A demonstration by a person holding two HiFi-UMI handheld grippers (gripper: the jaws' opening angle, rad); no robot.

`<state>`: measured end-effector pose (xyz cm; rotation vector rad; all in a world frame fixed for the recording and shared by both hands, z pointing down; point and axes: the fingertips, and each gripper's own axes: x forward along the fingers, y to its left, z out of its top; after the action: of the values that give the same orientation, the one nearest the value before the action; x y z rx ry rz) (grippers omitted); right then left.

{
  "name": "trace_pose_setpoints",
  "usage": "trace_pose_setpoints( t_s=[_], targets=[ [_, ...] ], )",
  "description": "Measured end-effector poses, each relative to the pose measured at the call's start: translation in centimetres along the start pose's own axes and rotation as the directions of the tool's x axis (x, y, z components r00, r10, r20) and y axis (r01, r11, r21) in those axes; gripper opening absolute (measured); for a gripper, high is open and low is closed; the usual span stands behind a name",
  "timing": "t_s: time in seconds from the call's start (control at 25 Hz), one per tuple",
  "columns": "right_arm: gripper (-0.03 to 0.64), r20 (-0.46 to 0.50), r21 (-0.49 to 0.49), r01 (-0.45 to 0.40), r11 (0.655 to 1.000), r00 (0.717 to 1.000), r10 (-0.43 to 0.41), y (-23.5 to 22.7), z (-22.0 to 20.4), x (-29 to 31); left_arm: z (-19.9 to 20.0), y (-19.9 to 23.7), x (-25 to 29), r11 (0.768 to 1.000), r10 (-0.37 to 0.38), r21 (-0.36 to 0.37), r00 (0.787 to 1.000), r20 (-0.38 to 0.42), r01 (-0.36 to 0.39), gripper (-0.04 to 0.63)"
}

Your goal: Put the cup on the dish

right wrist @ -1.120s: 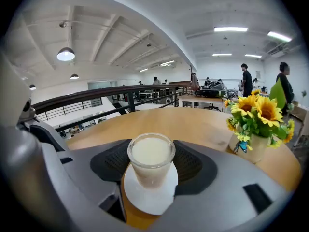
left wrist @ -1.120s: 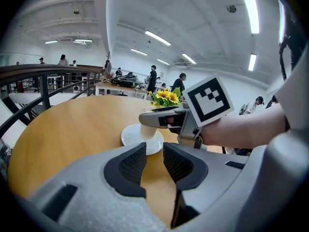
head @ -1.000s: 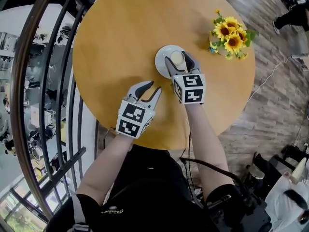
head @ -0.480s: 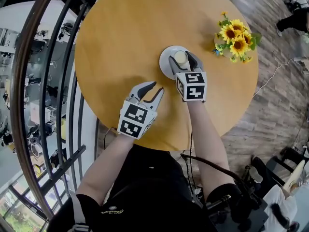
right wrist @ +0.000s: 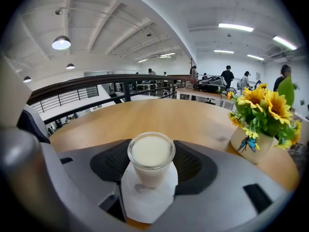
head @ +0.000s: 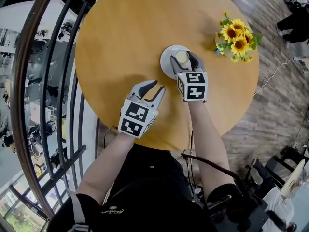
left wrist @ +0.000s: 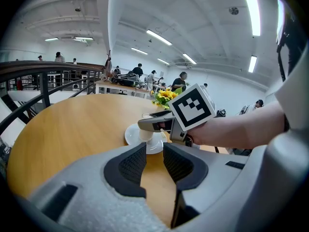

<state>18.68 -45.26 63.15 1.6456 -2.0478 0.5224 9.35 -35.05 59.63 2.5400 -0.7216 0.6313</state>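
Head view looks down over the person's shoulders: both forearms reach out over the round wooden worktop [head: 120,33]. The right arm stretches further, with the right tool [head: 183,61] at the middle of the worktop and its marker cube facing up. The left tool [head: 159,85] sits nearer the person's edge, angled toward the right one, close beside it but not touching.

Right gripper view has the two dark pads against either side of the cup [right wrist: 151,158], so that tool is pinching it. Left gripper view shows its pads a narrow gap apart with only bare wood between them.

Room to move is generous. The far and left parts of the worktop are open wood, and a curved railing [head: 18,91] runs past the left rim. A pot of sunflowers [head: 236,36] stands near the right rim, well apart from the dish [head: 165,57], with open wood between them.

The cup is a small clear glass tumbler, upright and filled nearly to the brim with a pale creamy liquid. It stands about at the centre of the white round dish, with its base on the dish's surface as far as I can see. The dish's rim shows to the left of the tool's fingers and beyond them.
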Motion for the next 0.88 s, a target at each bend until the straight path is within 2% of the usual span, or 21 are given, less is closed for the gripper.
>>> trace_pose_setpoints(
  t_s=[0.88],
  targets=[
    [0.267,0.018,-0.002,0.014,1.000,1.000,-0.014,0.02,-0.25,-0.27,-0.13,0.46,-0.17,1.000,0.010,0.008,1.000,0.009,-0.010,0.114]
  ],
)
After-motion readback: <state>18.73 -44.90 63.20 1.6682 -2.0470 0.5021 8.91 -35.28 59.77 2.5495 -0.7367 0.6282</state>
